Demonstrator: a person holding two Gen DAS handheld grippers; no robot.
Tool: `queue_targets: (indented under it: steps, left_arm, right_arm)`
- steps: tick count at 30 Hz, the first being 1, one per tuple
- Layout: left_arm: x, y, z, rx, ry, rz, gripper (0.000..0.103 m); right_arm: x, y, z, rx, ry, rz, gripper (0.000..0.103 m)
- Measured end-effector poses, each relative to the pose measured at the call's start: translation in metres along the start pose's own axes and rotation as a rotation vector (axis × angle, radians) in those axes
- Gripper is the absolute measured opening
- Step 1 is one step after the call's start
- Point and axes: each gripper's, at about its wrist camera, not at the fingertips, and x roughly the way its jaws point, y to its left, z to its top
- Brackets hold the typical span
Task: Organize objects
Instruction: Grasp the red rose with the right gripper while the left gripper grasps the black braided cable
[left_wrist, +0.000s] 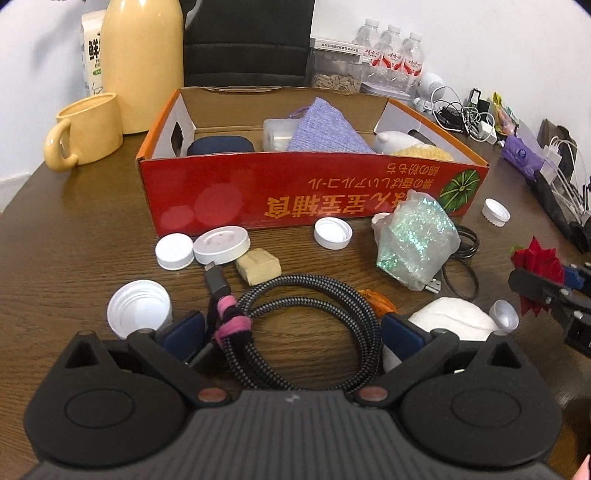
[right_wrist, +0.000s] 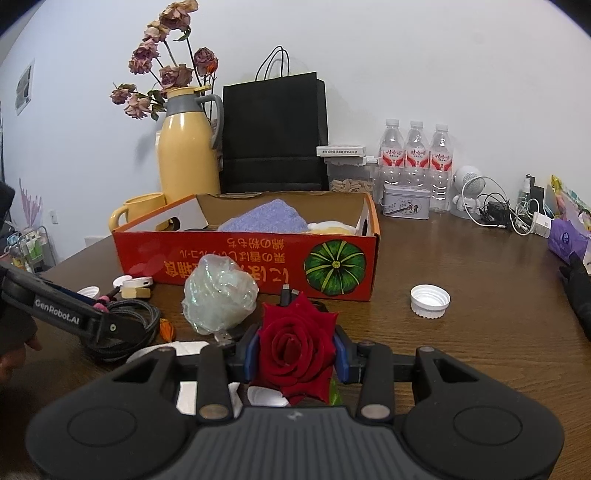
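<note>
My right gripper (right_wrist: 297, 356) has its blue-padded jaws clamped on a red rose (right_wrist: 295, 347), velvety and layered, held near me in front of the box (right_wrist: 221, 254). My left gripper (left_wrist: 291, 332) has its jaws spread wide around a coiled braided cable (left_wrist: 303, 325) bound with a pink tie; I cannot tell whether they touch it. "GenRobot.AI" is printed on the left gripper's arm. The red cardboard box bears upside-down orange lettering and a green pumpkin picture. A crinkled iridescent bag (right_wrist: 219, 295) lies on the wood-grain counter (right_wrist: 480, 332), with a ribbed white cap (right_wrist: 430, 300) to the right.
</note>
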Motion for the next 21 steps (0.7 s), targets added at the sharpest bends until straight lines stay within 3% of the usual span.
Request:
queue_targets:
  steps: [4,11,17,21]
  left_arm:
    - [0.0,0.002,0.0,-0.023,0.003,-0.02,0.103]
    - [0.004,-0.017,-0.008,0.073,-0.017,0.058,0.103]
    - [0.006,-0.022,-0.014,0.067,-0.057,0.094,0.103]
    - [0.001,-0.023,-0.018,0.044,-0.09,0.103,0.094]
  right_arm:
    - [0.0,0.0,0.0,0.004,-0.003,0.004,0.038]
    - [-0.001,0.0,0.0,0.007,-0.005,0.003,0.038]
    - [-0.001,-0.002,0.0,0.016,-0.01,0.002,0.038]
    - [-0.002,-0.002,0.0,0.014,-0.011,0.001,0.038]
